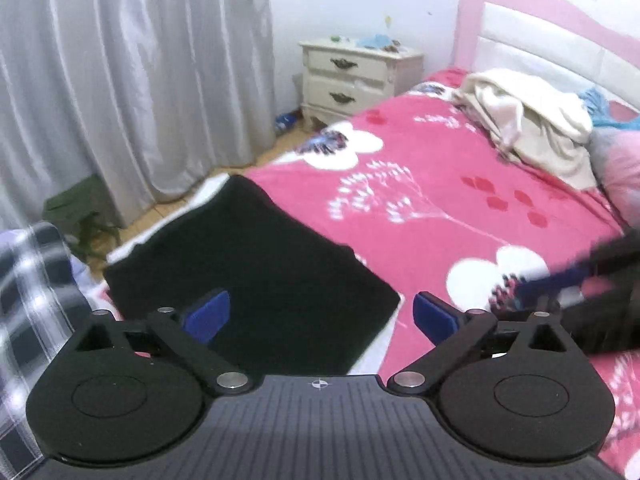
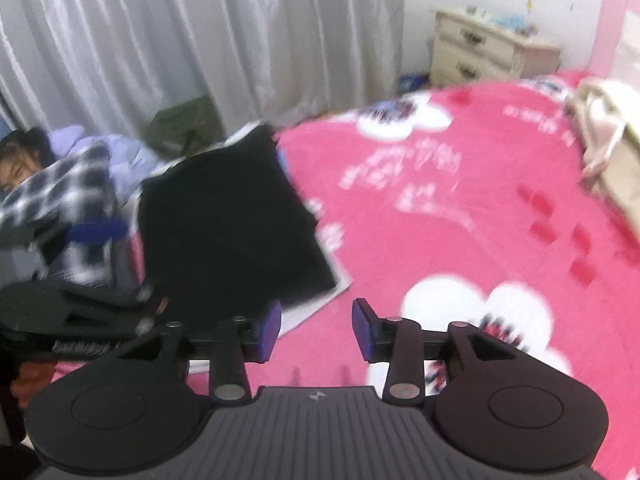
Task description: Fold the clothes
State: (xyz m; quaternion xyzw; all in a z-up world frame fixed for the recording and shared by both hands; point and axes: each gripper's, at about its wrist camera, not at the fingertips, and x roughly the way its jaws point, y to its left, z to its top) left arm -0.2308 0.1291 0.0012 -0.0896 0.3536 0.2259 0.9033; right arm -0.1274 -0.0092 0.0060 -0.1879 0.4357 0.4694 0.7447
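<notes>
A folded black garment point(image 1: 256, 276) lies flat on the pink floral bedspread point(image 1: 440, 184) near the bed's left edge. It also shows in the right wrist view point(image 2: 232, 232). My left gripper point(image 1: 320, 316) is open and empty, held just above the garment's near corner. My right gripper point(image 2: 316, 330) is open and empty over the bedspread point(image 2: 460, 220), just right of the garment's near corner. The right gripper shows blurred at the right edge of the left wrist view point(image 1: 560, 288). The left gripper shows at the left of the right wrist view point(image 2: 80, 312).
A plaid garment point(image 2: 68, 208) and a lilac quilt point(image 2: 120, 152) lie left of the black garment. A cream blanket point(image 1: 532, 120) is heaped by the pink headboard point(image 1: 540, 28). A cream nightstand point(image 1: 352, 76) and grey curtains point(image 1: 140, 80) stand beyond the bed. A person's face point(image 2: 16, 168) shows at far left.
</notes>
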